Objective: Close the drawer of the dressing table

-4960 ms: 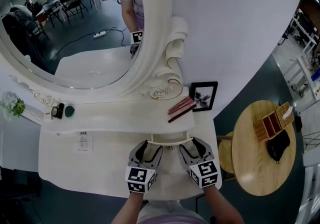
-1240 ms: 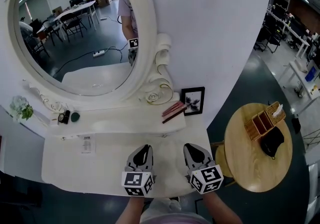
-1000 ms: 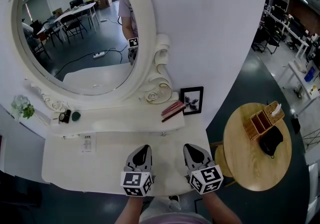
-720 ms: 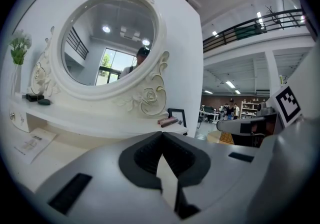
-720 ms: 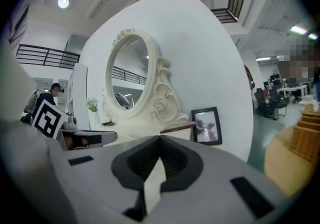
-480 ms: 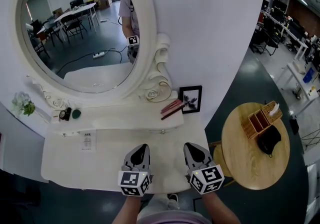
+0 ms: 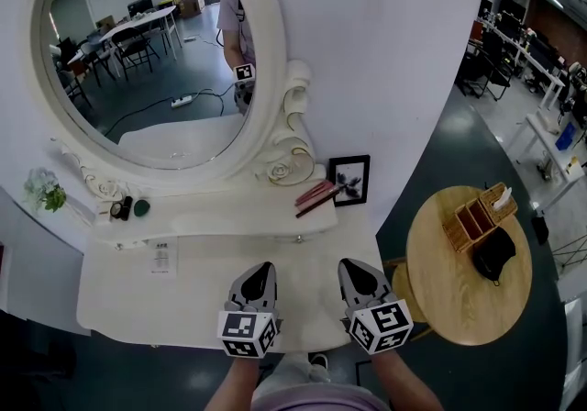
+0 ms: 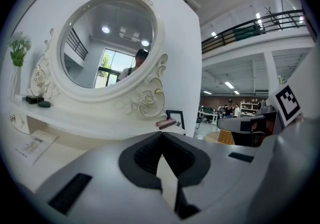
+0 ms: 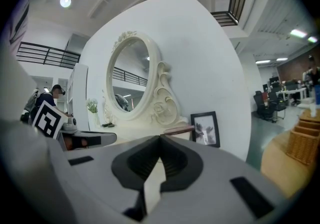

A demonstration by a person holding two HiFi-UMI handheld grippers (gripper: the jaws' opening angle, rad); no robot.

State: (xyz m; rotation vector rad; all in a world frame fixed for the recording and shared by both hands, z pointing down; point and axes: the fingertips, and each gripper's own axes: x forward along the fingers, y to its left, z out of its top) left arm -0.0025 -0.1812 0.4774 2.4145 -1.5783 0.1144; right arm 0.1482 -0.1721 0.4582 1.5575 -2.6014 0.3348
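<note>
Over table (image 7: pixel 138 294), left tongs (image 7: pixel 263 266), right tongs (image 7: pixel 349 263): closed, empty

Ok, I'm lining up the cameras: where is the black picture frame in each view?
Head view: picture frame right of centre, on the shelf.
Left gripper view: frame near centre, above the jaws.
Right gripper view: frame right of centre.
Shared landmark: oval mirror, left of it.
</note>
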